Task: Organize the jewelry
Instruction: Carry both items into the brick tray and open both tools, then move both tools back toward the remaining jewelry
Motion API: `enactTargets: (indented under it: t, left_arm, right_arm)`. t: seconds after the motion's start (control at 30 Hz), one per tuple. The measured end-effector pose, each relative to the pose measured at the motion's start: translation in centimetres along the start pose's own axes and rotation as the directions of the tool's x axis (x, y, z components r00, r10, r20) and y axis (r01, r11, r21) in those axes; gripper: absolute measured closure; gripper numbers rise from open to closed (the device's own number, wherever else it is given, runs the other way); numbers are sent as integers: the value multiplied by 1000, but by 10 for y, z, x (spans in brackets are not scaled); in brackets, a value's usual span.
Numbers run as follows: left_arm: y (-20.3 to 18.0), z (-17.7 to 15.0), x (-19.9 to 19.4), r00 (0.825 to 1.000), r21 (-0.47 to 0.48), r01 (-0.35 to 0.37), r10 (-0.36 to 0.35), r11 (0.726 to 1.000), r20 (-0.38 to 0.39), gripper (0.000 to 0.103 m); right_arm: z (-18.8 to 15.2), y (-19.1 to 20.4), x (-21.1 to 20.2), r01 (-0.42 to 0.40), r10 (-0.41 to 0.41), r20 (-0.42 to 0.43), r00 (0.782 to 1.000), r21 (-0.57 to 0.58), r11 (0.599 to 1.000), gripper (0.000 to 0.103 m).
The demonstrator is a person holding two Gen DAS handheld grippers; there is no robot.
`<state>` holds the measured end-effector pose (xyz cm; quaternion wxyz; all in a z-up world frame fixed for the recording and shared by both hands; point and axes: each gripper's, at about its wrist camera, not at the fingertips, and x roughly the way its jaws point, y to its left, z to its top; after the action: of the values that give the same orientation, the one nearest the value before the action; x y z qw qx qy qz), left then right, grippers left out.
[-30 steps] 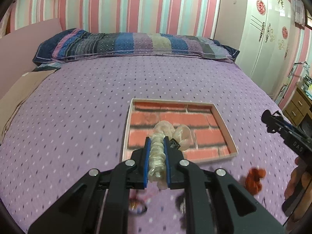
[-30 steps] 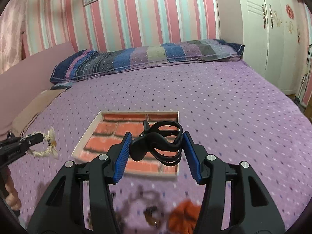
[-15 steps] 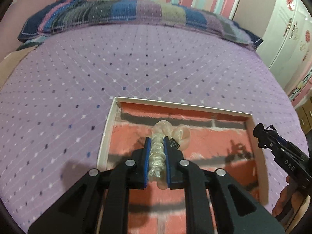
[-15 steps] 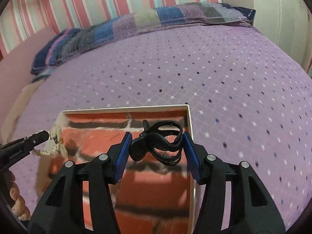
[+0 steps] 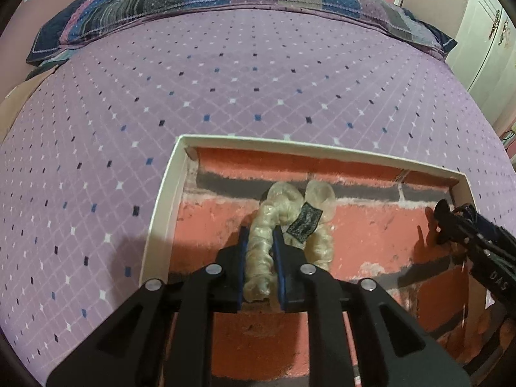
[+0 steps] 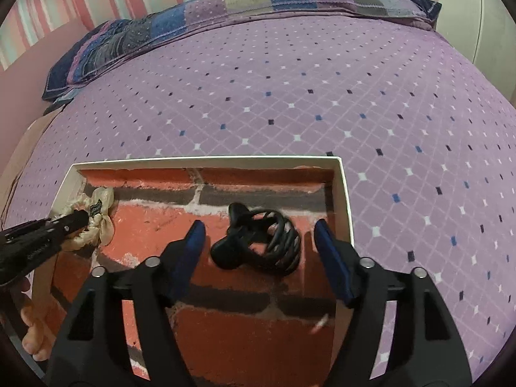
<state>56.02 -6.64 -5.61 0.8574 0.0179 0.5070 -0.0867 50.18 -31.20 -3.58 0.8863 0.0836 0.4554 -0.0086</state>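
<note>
A shallow white-rimmed tray (image 5: 161, 206) with a red brick pattern lies on the purple bedspread; it also shows in the right wrist view (image 6: 345, 193). My left gripper (image 5: 260, 235) is shut on a cream scrunchie (image 5: 283, 203) with a small black tag, low over the tray's left part; the scrunchie shows at the tray's left end in the right wrist view (image 6: 100, 222). My right gripper (image 6: 259, 229) is open over the tray's right part. A black hair claw clip (image 6: 258, 245) lies loose on the tray floor between its fingers.
The purple diamond-pattern bedspread (image 5: 225, 80) spreads around the tray. A striped pillow (image 5: 225, 0) lies along the far edge by the striped wall. A white wardrobe (image 5: 483, 48) stands at the right. The right gripper's tip (image 5: 451, 222) shows in the left wrist view.
Both grippers moved forward and down over the tray. The right gripper opened and the black claw clip now lies on the tray. The left gripper still holds the scrunchie.
</note>
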Motion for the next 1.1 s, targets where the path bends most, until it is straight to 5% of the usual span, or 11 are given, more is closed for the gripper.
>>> enactTargets:
  t: [0.1, 0.43, 0.83, 0.9, 1.1]
  left_arm:
    - [0, -2, -8, 1000, 11, -18, 18, 1000, 23, 71]
    - [-10, -48, -112, 989, 65, 27, -37, 997, 145, 64]
    - [-3, -189, -290, 955, 101, 6, -36, 995, 295, 39]
    - [-2, -213, -306, 946, 99, -3, -29, 995, 322, 31]
    - [5, -286, -314, 941, 83, 8, -36, 997, 336, 31]
  right_arm:
    - [1, 0, -12, -10, 10, 27, 1000, 11, 1000, 20]
    - [-25, -10, -127, -49, 46, 137, 990, 19, 999, 20]
    - [-129, -23, -310, -16, 21, 281, 959, -21, 1000, 14]
    - [-147, -24, -328, 10, 4, 312, 950, -44, 999, 12]
    - [-216, -39, -341, 13, -1, 332, 943, -33, 999, 9]
